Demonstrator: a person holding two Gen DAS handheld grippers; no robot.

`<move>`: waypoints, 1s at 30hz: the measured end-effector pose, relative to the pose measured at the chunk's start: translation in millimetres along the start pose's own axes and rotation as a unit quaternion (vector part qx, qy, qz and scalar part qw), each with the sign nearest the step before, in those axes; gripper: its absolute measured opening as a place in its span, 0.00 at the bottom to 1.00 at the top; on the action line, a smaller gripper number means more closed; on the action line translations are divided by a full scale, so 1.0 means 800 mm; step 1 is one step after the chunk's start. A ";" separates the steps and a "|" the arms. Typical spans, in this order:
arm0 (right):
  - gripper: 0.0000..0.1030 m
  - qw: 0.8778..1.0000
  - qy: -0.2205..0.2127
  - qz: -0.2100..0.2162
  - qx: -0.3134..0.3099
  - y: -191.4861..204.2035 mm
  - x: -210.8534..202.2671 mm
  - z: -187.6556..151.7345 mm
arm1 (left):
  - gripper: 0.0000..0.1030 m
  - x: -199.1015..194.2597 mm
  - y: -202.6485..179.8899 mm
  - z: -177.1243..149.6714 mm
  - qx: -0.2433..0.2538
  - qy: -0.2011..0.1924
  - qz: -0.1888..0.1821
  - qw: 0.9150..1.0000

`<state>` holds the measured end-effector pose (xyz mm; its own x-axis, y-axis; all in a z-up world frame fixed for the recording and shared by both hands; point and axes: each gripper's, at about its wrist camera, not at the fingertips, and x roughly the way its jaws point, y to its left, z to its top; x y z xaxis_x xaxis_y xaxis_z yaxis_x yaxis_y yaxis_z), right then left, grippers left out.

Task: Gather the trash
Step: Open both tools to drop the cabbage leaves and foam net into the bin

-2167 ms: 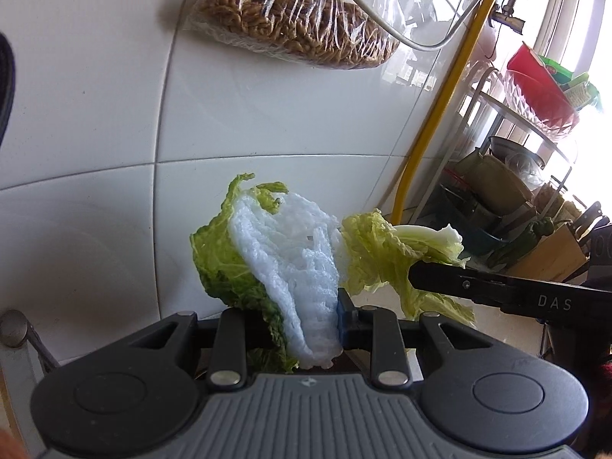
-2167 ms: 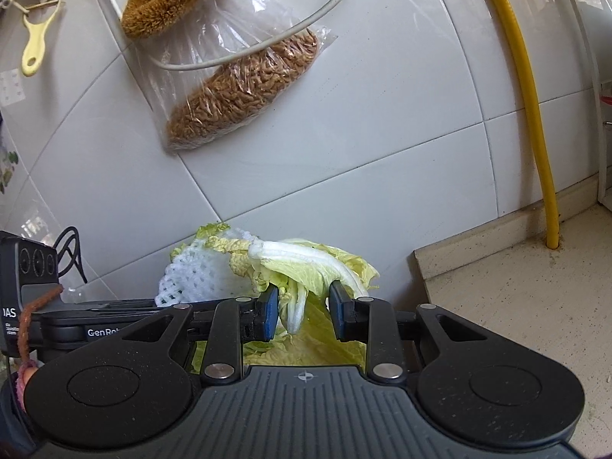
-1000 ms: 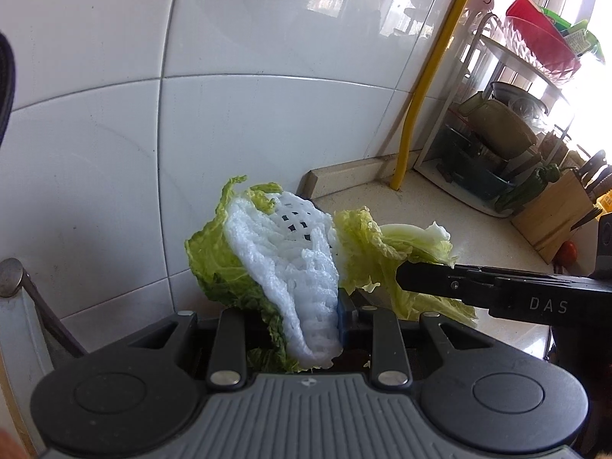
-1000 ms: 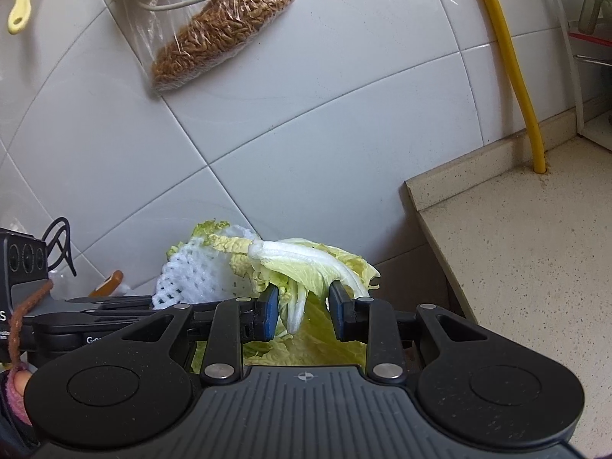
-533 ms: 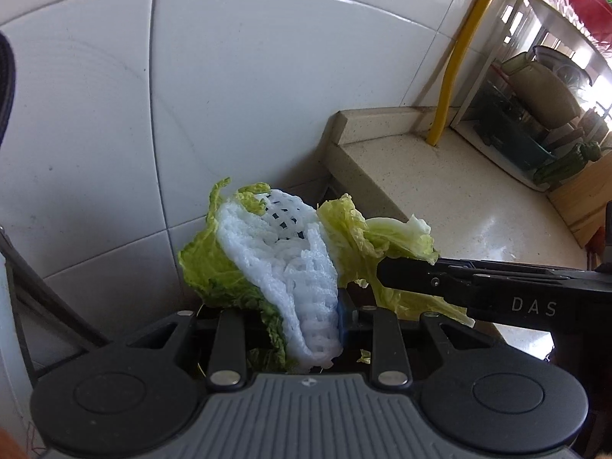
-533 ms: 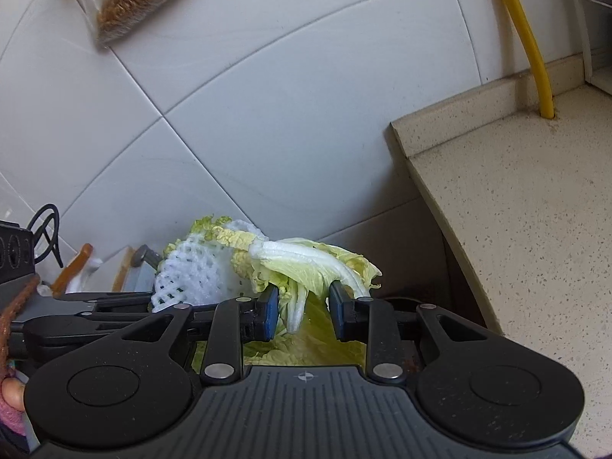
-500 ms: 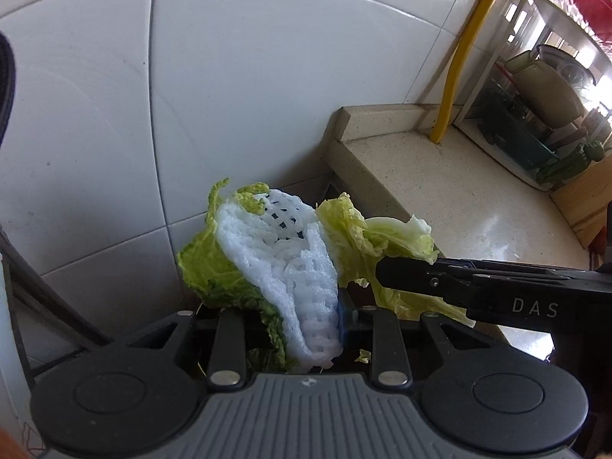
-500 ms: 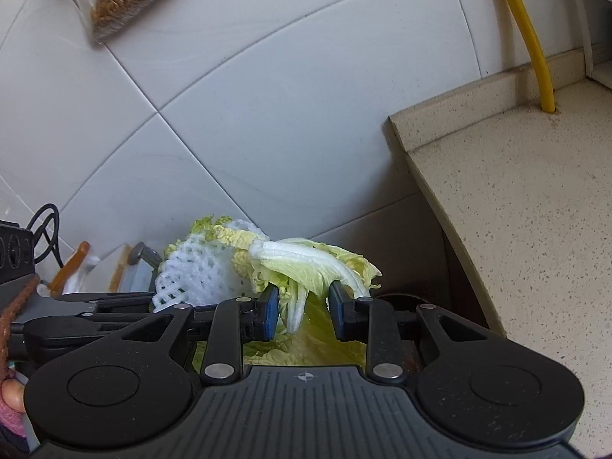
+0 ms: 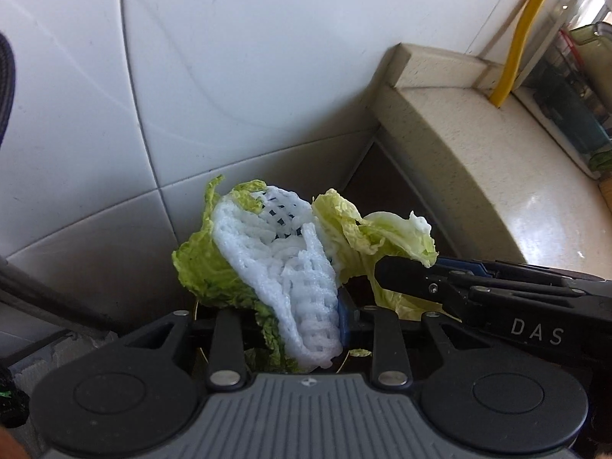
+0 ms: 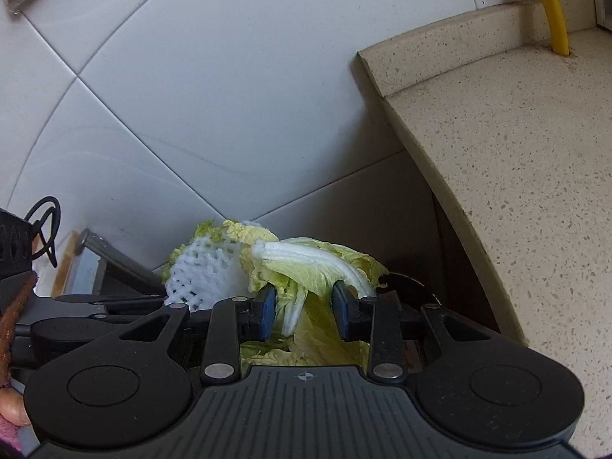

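My left gripper (image 9: 302,329) is shut on a white foam net (image 9: 283,267) together with a green cabbage leaf (image 9: 202,267). Right beside it, my right gripper (image 10: 304,315) holds pale cabbage leaves (image 10: 306,267) with white stems. Its jaws are opening, and the leaves still sit between the pads without falling. In the left wrist view the right gripper (image 9: 405,271) comes in from the right, with a leaf (image 9: 378,229) draped over its finger. Both point steeply down into the dark gap beside the counter. A dark round rim (image 10: 405,279) shows just under the leaves, mostly hidden.
A beige speckled counter (image 10: 516,153) ends at a rounded edge on the right, close to the grippers. White wall tiles (image 10: 229,95) stand behind. A yellow pipe (image 10: 550,7) rises from the counter's back. A metal bar (image 10: 114,260) slants at the left.
Both grippers have sunk down along the tiled wall and tipped downward; the counter edge now fills the right side. The right jaws stand slightly wider. The trash remains in both.
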<state>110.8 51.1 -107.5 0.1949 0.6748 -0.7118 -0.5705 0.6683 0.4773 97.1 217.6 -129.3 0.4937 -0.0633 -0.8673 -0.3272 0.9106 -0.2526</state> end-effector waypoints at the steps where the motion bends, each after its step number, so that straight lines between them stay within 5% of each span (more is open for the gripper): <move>1: 0.39 1.000 0.002 -0.002 0.000 -0.002 0.004 0.000 | 0.26 0.006 0.001 0.001 -0.002 0.006 0.000 1.000; 13: 0.49 1.000 0.008 -0.025 0.003 -0.012 0.033 -0.013 | 0.38 0.061 0.016 0.011 -0.054 0.074 0.013 0.996; 18: 0.63 1.000 0.008 -0.026 -0.001 -0.008 0.032 -0.015 | 0.42 0.082 0.028 0.011 -0.082 0.107 0.027 0.991; 30: 0.72 0.999 0.011 0.010 0.042 -0.014 0.025 0.000 | 0.49 0.059 0.024 0.015 -0.086 0.085 0.007 0.993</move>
<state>121.0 57.3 -127.4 0.1654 0.6817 -0.7127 -0.5050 0.6792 0.5326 124.2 236.8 -169.9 0.3504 -0.1322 -0.9272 -0.4731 0.8294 -0.2970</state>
